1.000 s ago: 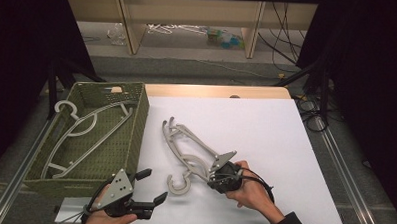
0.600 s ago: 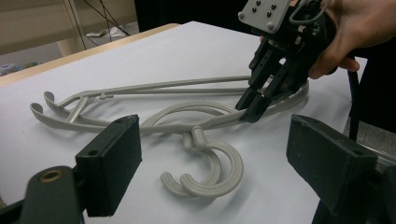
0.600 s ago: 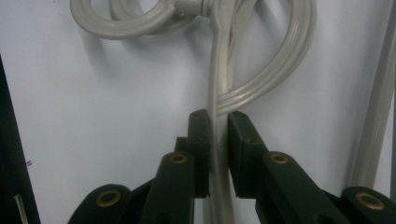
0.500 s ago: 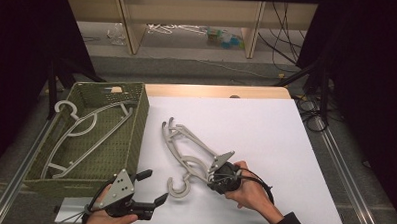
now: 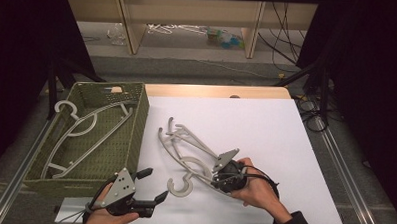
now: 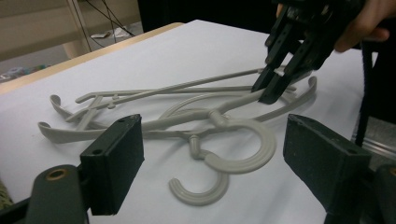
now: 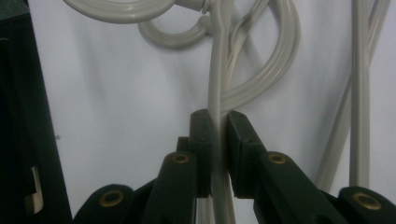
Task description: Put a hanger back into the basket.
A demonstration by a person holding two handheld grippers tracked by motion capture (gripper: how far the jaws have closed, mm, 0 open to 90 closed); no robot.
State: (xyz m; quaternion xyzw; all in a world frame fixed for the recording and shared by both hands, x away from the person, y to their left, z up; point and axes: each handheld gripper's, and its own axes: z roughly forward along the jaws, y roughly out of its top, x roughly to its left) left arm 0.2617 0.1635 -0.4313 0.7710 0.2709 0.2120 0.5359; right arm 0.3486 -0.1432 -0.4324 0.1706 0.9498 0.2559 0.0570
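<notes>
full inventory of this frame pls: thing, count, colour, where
Hangers on the table: two, light grey plastic, overlapping on the white top, hooks toward the near edge.
Hanger in the basket: one, light grey, lying inside.
Basket: one, olive green woven, at the table's left edge.
Table: one, white top with a wooden far edge.
Shelf unit: pale wood, beyond the table, clutter on the floor beneath.
Cables: black, several, far right on the floor.
Left gripper: black, jaws open, near edge left of the hooks.
Right gripper: black, shut on an arm of one table hanger.
</notes>
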